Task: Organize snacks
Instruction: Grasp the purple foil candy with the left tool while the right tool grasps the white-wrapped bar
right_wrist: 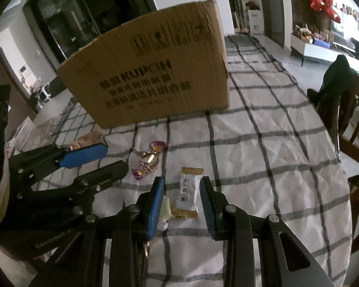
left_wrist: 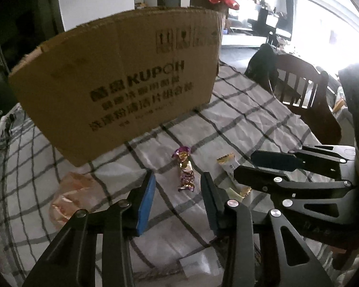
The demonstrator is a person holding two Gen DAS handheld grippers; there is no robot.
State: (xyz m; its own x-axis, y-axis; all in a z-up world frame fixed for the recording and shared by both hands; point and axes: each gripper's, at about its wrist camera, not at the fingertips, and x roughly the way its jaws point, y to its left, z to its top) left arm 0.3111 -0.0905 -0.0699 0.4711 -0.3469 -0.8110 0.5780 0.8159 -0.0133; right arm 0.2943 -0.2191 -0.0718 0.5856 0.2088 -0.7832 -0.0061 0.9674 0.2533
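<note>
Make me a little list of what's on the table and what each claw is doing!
table cover: checked cloth
box: cardboard box, standing at the back
purple and gold candy: lying ahead of the left claw, untouched
white snack bar: lying between the right claw pads, not squeezed
orange packet: left of the candy

We're at a table with a grey-checked white cloth (right_wrist: 263, 143), wooden chair (left_wrist: 299, 83) on the right with dark clothing draped over it, bright window (left_wrist: 328, 24) glaring behind, red balloons (right_wrist: 323, 4) by a slatted wall, dark glass door (right_wrist: 67, 16) left.
</note>
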